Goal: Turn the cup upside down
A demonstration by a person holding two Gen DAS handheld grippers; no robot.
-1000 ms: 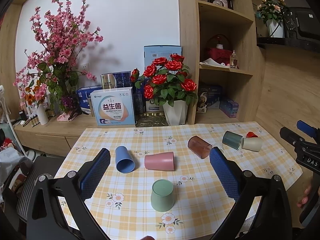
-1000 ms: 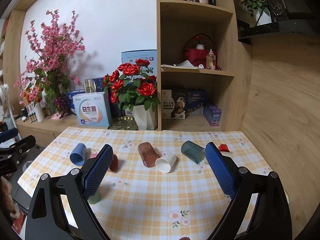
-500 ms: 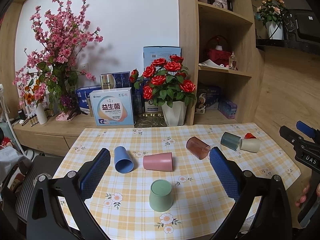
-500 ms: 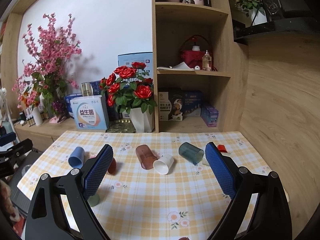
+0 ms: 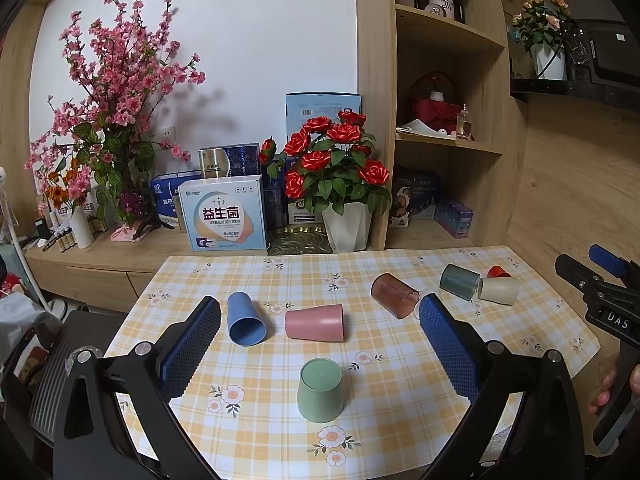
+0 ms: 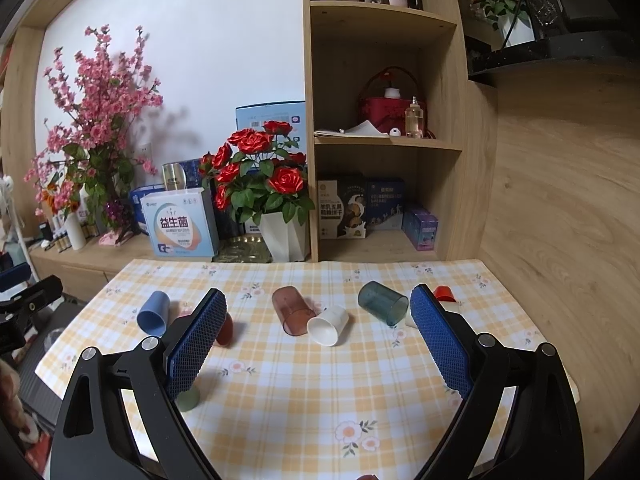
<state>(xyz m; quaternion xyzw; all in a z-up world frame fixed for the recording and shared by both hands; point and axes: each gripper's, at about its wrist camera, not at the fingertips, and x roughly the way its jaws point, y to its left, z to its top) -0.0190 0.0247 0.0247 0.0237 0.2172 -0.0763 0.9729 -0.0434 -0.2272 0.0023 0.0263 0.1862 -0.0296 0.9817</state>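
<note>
A green cup [image 5: 320, 390] stands upside down on the checked tablecloth [image 5: 260, 420]. Behind it lie on their sides a blue cup [image 5: 245, 319], a pink cup [image 5: 315, 322], a clear brown cup [image 5: 394, 294], a dark teal cup [image 5: 459, 281] and a cream cup [image 5: 498, 290]. My left gripper [image 5: 320, 332] is open and empty, above the table's near edge, the green cup between its fingers in view. My right gripper [image 6: 316, 336] is open and empty; the brown cup [image 6: 292, 314], a white cup [image 6: 329, 324] and the teal cup [image 6: 382, 307] lie ahead of it.
A small red cap [image 5: 498, 271] lies at the far right of the table. A rose pot [image 5: 346, 224], boxes [image 5: 223, 218] and a blossom vase [image 5: 82, 226] stand on the sideboard behind. A wooden shelf unit [image 6: 384, 120] and wall close off the right.
Both grippers have drawn back and risen a little, so the cups look slightly farther away. No cup has moved. Both grippers stay open.
</note>
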